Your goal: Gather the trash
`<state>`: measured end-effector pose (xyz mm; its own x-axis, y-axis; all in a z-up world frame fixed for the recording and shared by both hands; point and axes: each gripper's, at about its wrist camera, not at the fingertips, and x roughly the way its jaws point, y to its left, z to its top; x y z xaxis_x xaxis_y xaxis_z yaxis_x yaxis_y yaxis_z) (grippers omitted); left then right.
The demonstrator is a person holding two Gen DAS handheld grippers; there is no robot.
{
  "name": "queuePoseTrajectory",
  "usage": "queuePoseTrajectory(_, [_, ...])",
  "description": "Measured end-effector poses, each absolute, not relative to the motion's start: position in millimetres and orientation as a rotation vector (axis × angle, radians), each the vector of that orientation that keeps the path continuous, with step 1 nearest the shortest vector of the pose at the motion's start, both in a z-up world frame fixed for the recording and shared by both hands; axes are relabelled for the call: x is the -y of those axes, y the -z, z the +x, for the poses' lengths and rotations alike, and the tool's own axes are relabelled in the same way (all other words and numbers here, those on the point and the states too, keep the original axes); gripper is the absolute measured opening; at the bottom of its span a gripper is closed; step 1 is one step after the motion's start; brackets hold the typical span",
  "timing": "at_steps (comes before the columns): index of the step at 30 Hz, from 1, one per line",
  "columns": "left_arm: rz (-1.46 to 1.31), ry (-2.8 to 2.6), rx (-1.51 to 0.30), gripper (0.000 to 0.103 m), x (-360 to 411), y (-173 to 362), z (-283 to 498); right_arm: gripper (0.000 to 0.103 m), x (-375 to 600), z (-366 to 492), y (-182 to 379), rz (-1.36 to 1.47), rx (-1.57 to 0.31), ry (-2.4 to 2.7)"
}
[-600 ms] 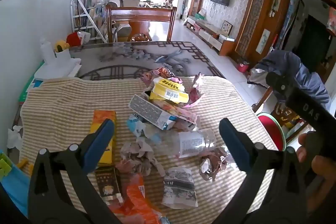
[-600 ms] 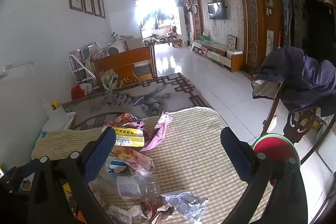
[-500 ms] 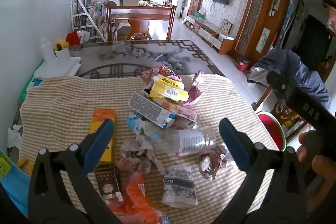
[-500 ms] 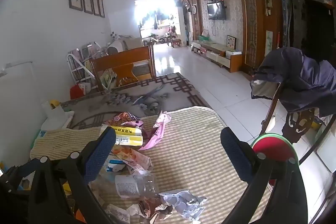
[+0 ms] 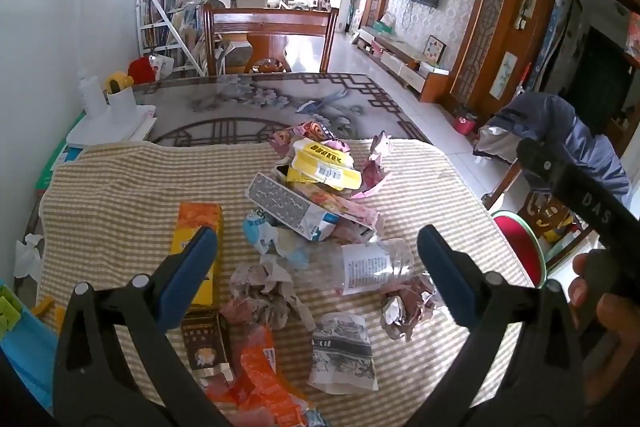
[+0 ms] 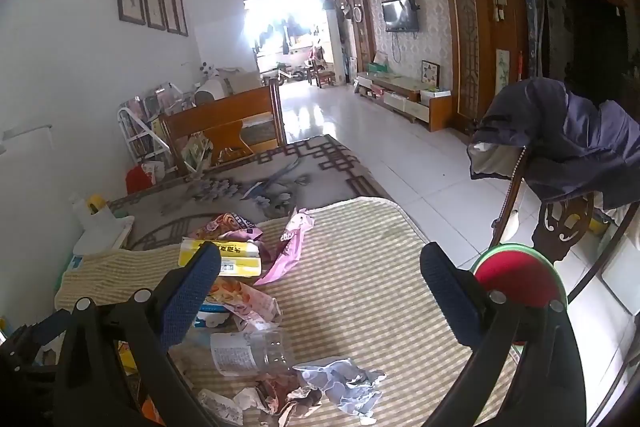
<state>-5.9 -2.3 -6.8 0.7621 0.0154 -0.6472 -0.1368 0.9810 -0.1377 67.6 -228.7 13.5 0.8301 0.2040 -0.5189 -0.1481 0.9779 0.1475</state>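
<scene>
Table [image 5: 120, 187]: striped cloth, trash pile [image 5: 320, 195] at centre, plastic bottle [image 5: 372, 263]. Tiled living room. Left tool [image 5: 316, 247], right tool [image 6: 320, 267]: jaws apart, empty.

Orange wrapper [image 5: 260, 387] cut off by left-wrist view's bottom edge

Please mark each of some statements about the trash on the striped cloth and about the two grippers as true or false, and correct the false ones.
1. The left gripper is open and holds nothing. True.
2. The clear plastic bottle stands upright. False: it lies on its side on the striped cloth.
3. The yellow package lies on top of the trash pile. True.
4. The right gripper is shut on a crumpled paper. False: it is open and empty; the crumpled paper lies on the cloth.
5. The orange box lies apart, left of the pile. True.
</scene>
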Motion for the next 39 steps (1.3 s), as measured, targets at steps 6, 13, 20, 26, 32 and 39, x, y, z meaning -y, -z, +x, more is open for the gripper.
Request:
queuePoseTrajectory(6, [-0.183,-0.086,-0.714,0.098,-0.6,8.2,-0.1,0.096,229.2,69.0,-11.0,0.101,-0.563,-0.191])
queuePoseTrajectory(13, [-0.182,-0.089,-0.717,0.098,-3.5,9.6,1.3,0.096,230.0,69.0,-10.3,0.100,-0.563,-0.190])
queuePoseTrajectory(20, [-0.180,-0.090,-0.717,0.098,-3.6,11.0,1.9,0.096,230.3,71.6,-8.7,0.101,-0.562,-0.189])
queuePoseTrajectory(26, [-0.180,-0.090,-0.719,0.098,-3.3,11.5,2.4,0.096,230.3,71.5,-8.7,0.099,-0.562,-0.189])
queuePoseTrajectory(32, [-0.182,-0.091,-0.719,0.098,-3.7,11.7,2.8,0.096,230.6,72.2,-8.9,0.096,-0.562,-0.186])
queuePoseTrajectory(39, [-0.181,-0.091,-0.716,0.098,-6.5,13.7,5.1,0.096,235.9,74.4,-7.1,0.089,-0.552,-0.180])
